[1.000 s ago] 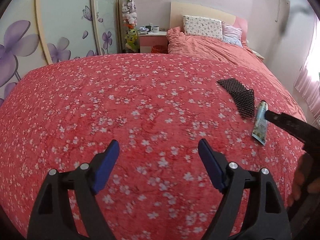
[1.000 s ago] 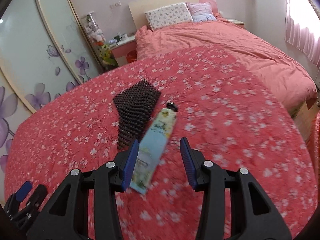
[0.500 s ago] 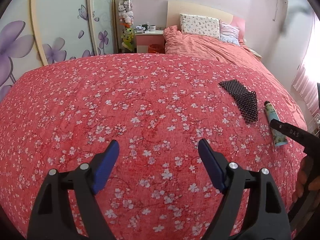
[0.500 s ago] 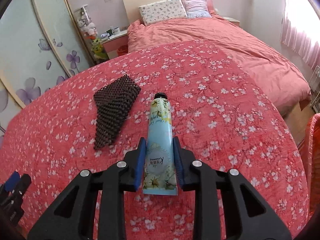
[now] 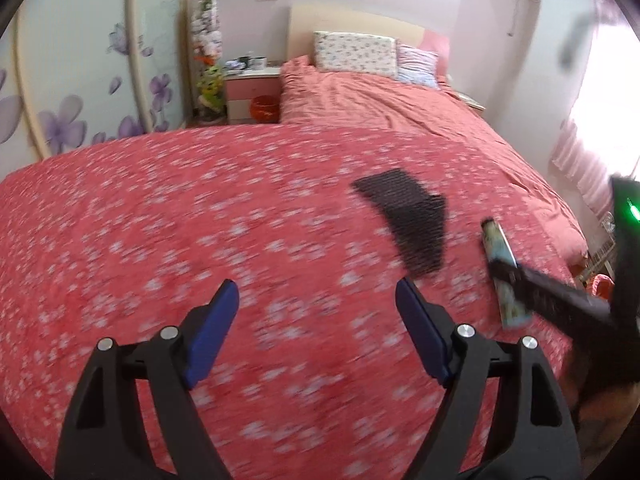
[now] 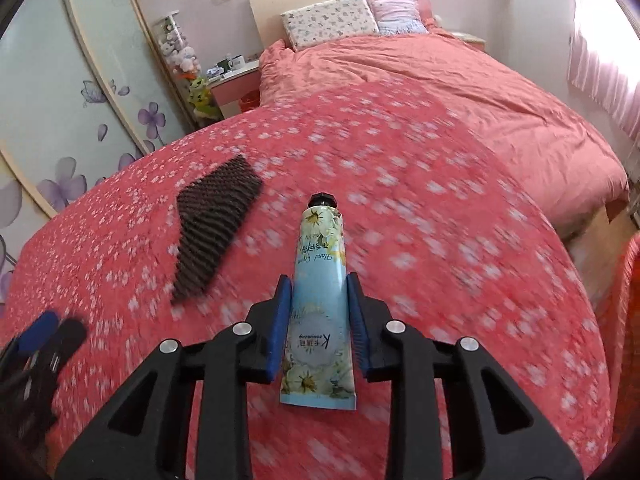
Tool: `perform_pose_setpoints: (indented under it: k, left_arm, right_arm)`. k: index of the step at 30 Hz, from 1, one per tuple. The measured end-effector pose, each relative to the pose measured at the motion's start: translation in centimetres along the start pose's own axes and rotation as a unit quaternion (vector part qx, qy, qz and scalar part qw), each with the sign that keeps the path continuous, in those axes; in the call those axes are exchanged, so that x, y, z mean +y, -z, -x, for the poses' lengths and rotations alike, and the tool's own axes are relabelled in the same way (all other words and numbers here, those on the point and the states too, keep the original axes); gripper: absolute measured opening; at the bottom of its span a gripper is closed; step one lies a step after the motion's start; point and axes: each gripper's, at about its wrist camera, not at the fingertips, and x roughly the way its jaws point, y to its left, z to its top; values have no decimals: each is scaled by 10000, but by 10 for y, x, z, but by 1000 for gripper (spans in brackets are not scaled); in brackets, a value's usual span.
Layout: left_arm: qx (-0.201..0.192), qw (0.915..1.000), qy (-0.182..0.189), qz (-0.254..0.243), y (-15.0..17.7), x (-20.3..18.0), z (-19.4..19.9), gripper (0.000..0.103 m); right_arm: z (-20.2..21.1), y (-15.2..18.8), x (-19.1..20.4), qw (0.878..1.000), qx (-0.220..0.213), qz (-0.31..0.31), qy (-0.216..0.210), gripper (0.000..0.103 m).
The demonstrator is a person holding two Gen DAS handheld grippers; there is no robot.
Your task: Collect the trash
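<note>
**Tube in my right grip**

My right gripper (image 6: 319,320) clamps a hand-cream tube (image 6: 319,280), cap pointing ahead of the fingers, above the red flowered blanket (image 6: 440,240). A dark mesh scrap (image 6: 214,240) lies ahead to its left. My left gripper (image 5: 316,328) gapes empty.

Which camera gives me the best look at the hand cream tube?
The right wrist view: the hand cream tube lies centred and sharp, label readable, clamped between the right gripper pads. The left wrist view shows it only small, blurred and partly hidden at the right edge.
</note>
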Motion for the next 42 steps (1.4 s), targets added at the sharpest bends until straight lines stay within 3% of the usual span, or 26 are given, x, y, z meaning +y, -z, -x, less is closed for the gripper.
perform_pose_setpoints:
  k: [7,10,13,19,24,26,31,39,42]
  left_arm:
    - [197,9989,182,-373,-25,-70,-51,66]
    - [340,9983,2,-474,-30,-90,-74,60]
    - [438,9971,-288,-561,-32,-99,-94,54]
    - [531,9969,-428,-403,-47,-101,-108,46]
    - [495,9970,-497,-332,-50,-97,-109,18]
    - [497,9972,-476,-286,-52,-90,-109,13]
    - [473,9980,-370,-204,-44,-71,-93,12]
    - [458,9986,-137,-203,3,-25,-38,12]
    - [583,9979,-192,-188,13,-13,-35,17]
  right_arm:
    - [21,19,-30,10000,-52,-56,-3,29]
    - [22,20,-38,9999,-97,-67,-42,29]
    - [21,20,-41,9998,-138,-89,-93,29]
    - [20,24,-43,9998,-187,-33,-104,29]
    - [22,27,-46,9997,-195,-47,-144,29]
    - [22,27,-46,9997,-196,-39,-137,29]
    - [22,27,-46,9997,-197,-19,-131,29]
    - [28,34,-43,9997,-195,29,-147,29]
    - [29,36,-42,9996,-185,5,-195,29]
